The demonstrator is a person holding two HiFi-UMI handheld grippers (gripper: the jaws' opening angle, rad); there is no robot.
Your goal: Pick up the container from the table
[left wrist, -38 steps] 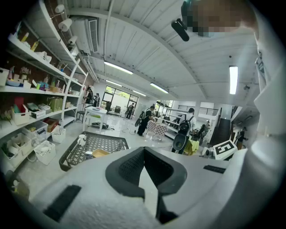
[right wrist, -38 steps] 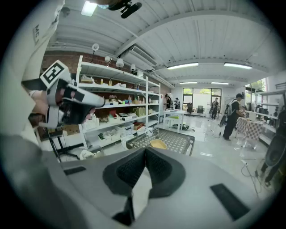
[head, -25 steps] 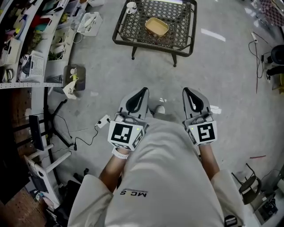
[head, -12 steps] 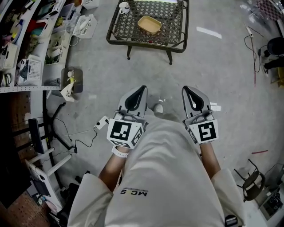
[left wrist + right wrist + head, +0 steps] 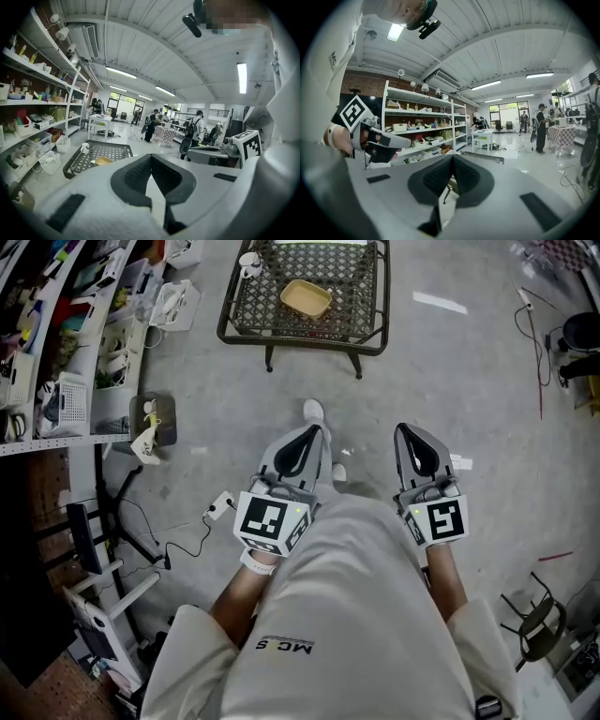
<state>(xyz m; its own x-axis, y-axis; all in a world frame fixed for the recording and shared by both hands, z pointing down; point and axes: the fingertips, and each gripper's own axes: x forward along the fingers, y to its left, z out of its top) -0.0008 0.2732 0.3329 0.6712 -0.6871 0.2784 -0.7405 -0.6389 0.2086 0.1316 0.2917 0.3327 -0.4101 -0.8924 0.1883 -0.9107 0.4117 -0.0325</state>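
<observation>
Most of the head view is grey concrete floor [image 5: 469, 381], with crowded shelving [image 5: 56, 334] running down the left side. Ahead of the person stands a low black metal-mesh table [image 5: 361, 292], well apart from both tongs. The left gripper [image 5: 302, 442] and right gripper [image 5: 412, 444] are held side by side at waist level, tips pointing forward toward the table. Each gripper view shows its dark pads pressed together with nothing between them.

On the table, left of centre, sits the container [image 5: 306, 298]: a shallow tan rectangular dish with rounded corners, open side up and looking empty. Its long axis lies roughly across the head view, dipping slightly toward the right. From the left gripper view the container [image 5: 103, 161] appears near the table's closer edge. A white mug [image 5: 249, 261] stands at the table's far left corner; what it holds cannot be made out. A white basket [image 5: 173, 298] on the floor beside the shelving holds pale items.
</observation>
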